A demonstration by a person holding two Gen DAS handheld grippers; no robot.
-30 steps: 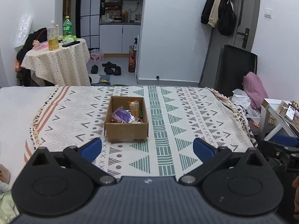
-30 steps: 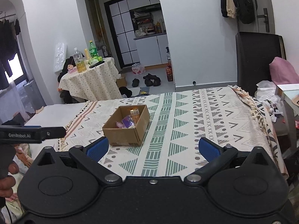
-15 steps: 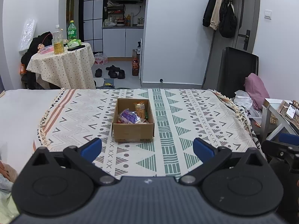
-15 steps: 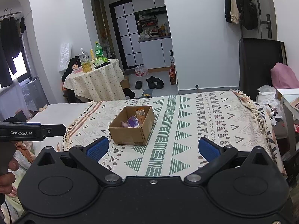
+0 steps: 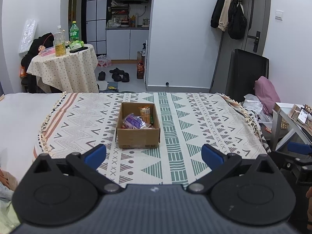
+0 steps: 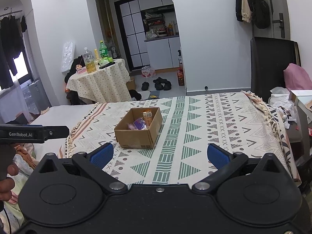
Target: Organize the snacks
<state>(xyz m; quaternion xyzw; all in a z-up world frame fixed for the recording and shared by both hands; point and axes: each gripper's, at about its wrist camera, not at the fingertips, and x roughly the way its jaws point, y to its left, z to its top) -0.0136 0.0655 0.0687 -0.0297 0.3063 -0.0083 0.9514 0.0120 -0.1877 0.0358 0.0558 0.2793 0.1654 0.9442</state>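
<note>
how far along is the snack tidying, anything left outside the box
Done, as far as shows: snacks, a purple packet and an orange packet, lie inside the cardboard box on the patterned blanket. In hand: nothing; the left gripper and right gripper are open and empty. Left: no loose snack shows on the blanket.

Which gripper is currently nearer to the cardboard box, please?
Left, narrowly. The left gripper faces the cardboard box head-on, short of it; the right gripper stands off to its right.
</note>
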